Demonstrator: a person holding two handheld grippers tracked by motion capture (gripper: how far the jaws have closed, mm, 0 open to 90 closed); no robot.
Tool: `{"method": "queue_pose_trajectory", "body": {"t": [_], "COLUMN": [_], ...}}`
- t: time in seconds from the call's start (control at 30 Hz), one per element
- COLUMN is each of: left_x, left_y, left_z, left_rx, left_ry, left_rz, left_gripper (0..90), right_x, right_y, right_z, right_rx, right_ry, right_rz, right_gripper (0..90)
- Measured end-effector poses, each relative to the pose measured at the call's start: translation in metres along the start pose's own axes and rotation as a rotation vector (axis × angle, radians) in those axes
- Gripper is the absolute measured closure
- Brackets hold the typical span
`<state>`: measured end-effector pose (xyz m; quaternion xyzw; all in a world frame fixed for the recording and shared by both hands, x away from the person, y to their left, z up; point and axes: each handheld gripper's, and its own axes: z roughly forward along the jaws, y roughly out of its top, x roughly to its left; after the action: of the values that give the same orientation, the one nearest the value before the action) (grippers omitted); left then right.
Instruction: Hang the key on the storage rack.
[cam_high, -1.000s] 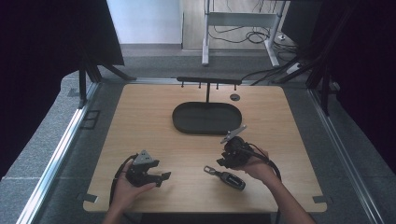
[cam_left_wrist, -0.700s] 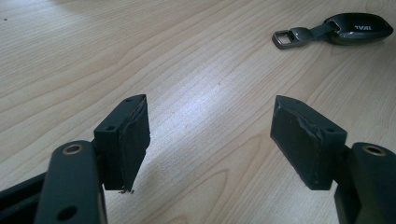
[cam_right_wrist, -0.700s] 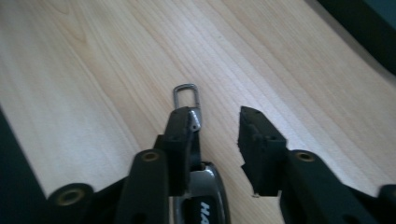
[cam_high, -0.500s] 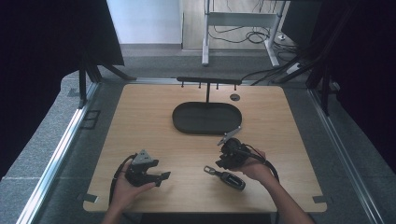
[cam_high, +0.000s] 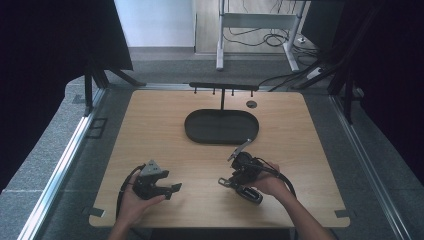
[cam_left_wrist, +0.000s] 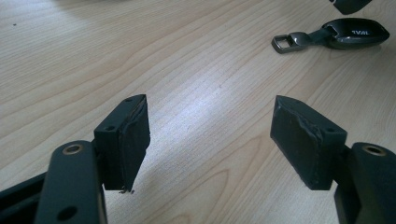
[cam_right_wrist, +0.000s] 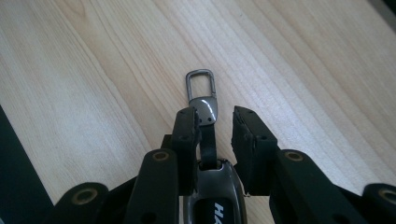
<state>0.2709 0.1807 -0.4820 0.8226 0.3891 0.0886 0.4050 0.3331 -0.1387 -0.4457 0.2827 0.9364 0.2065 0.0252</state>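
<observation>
Right gripper low over key fob on table front right, jaws just been closing around its strap, gap on one side, not clamped. Left gripper wide open, empty, front left. Black oval tray farther back.

**Legible markings: one item, a car key fob**

Item: dark key fob with strap and metal loop, lying on the wooden table

- Right gripper view: white capital letters on the fob's glossy body, at the bottom edge between the jaws. Only the first two, "HA", can be made out; the rest is cut off by the frame
- Left gripper view: the same fob at the upper right carries pale lettering seen upside down, about four characters, too small to read with certainty
- High view: no lettering readable on the fob
</observation>
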Motion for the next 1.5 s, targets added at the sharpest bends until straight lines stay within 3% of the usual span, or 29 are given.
{"method": "queue_pose_trajectory", "body": {"t": [0.77,1.1,1.5], "left_x": [0.001,0.001,0.000], "left_y": [-0.001,-0.001,-0.001], "left_z": [0.001,0.001,0.002], "left_rx": [0.005,0.006,0.012], "left_ry": [0.000,-0.001,-0.003], "left_rz": [-0.002,-0.001,0.001], "left_gripper": [29.1,29.1,29.0], "right_x": [-0.002,0.001,0.006], "right_y": [-0.004,-0.003,0.001], "right_z": [0.027,0.034,0.037], "right_rx": [0.112,0.154,0.193], "right_ry": [0.029,0.015,-0.040], "right_rz": [-0.001,-0.003,-0.020], "right_gripper": [71.8,73.2,77.5]}}
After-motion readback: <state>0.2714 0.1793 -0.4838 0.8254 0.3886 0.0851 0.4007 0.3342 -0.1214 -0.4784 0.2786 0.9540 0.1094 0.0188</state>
